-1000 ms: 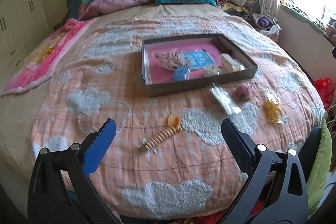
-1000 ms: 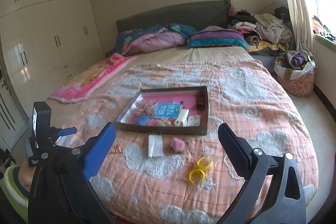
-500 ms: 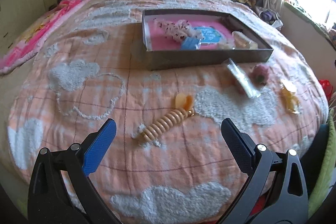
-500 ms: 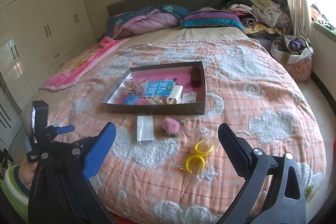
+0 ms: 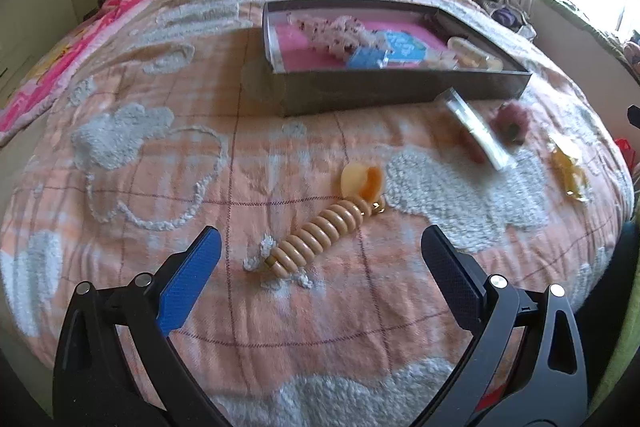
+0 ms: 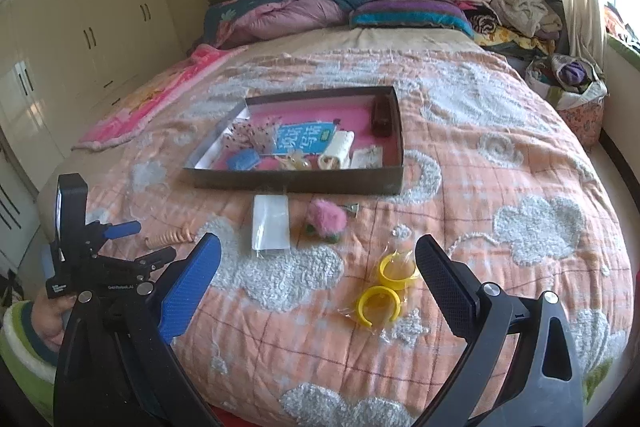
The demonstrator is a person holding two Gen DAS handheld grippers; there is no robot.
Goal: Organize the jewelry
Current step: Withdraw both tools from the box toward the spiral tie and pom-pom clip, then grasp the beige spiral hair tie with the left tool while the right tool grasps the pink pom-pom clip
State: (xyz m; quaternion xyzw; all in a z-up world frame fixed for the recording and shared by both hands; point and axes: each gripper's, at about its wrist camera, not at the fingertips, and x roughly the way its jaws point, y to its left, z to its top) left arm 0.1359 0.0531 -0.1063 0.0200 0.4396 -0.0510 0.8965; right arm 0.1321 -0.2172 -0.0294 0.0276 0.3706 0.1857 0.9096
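Left gripper (image 5: 320, 255) fingers wide open, empty, over the bracelet (image 5: 320, 233) on the bed (image 5: 160, 167). Right gripper (image 6: 318, 257) also open, empty, near the yellow rings (image 6: 386, 287). Box (image 6: 296, 179) sits farther back.

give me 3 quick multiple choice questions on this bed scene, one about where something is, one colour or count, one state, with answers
1. Where does the beige coiled bracelet lie?
A. inside the box
B. on the bedspread in front of the left gripper
C. on the pillows

2. How many yellow rings lie near the right gripper?
A. two
B. four
C. none

3. What state is the left gripper in?
A. shut on the bracelet
B. shut, empty
C. open, holding nothing

Answers:
1 B, it rests on the bedspread, short of the box.
2 A, two show ahead of the right gripper.
3 C, its jaws stand wide apart, touching nothing.
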